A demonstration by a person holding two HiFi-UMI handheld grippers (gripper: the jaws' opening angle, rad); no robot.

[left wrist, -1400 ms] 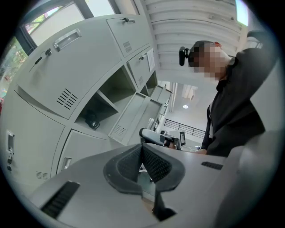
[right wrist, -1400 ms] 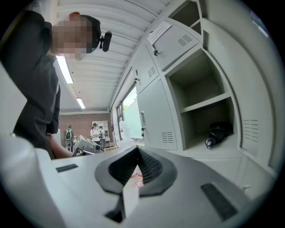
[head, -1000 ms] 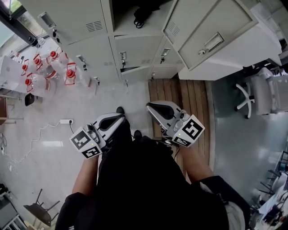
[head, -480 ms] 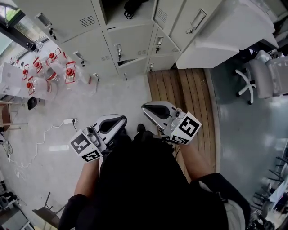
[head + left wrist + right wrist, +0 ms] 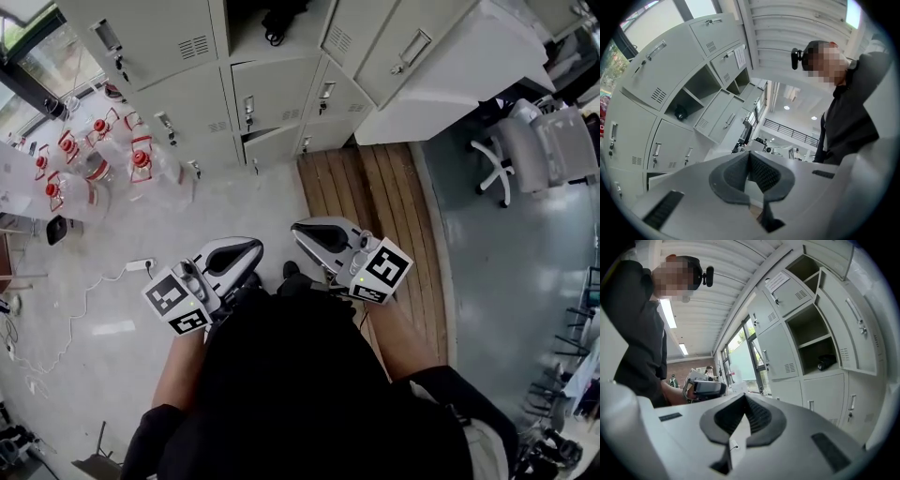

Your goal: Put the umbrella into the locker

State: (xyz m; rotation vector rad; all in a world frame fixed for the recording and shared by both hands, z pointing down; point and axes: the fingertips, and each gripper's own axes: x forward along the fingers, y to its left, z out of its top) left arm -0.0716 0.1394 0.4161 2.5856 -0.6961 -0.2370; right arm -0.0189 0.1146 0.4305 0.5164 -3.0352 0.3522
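The black umbrella [image 5: 277, 15] lies in an open locker compartment [image 5: 246, 37] at the top of the head view. It is also seen as a dark bundle, the umbrella [image 5: 680, 113] in the left gripper view and the umbrella [image 5: 826, 362] in the right one. My left gripper [image 5: 251, 249] and right gripper [image 5: 302, 229] are held level in front of the person's body, well short of the lockers. The left gripper [image 5: 749, 155] is shut and empty. The right gripper [image 5: 743, 398] also has its pads together with nothing between them.
Several clear water jugs with red caps [image 5: 94, 159] stand on the floor left of the lockers. A power strip with a cable [image 5: 139, 265] lies at the left. A wooden floor panel [image 5: 384, 197] runs ahead, an open locker door [image 5: 403, 52] swings out above it, and an office chair [image 5: 530, 150] stands right.
The lockers have drawn back and look smaller in the head view. Both grippers stay shut and empty, carried along in front of the body.
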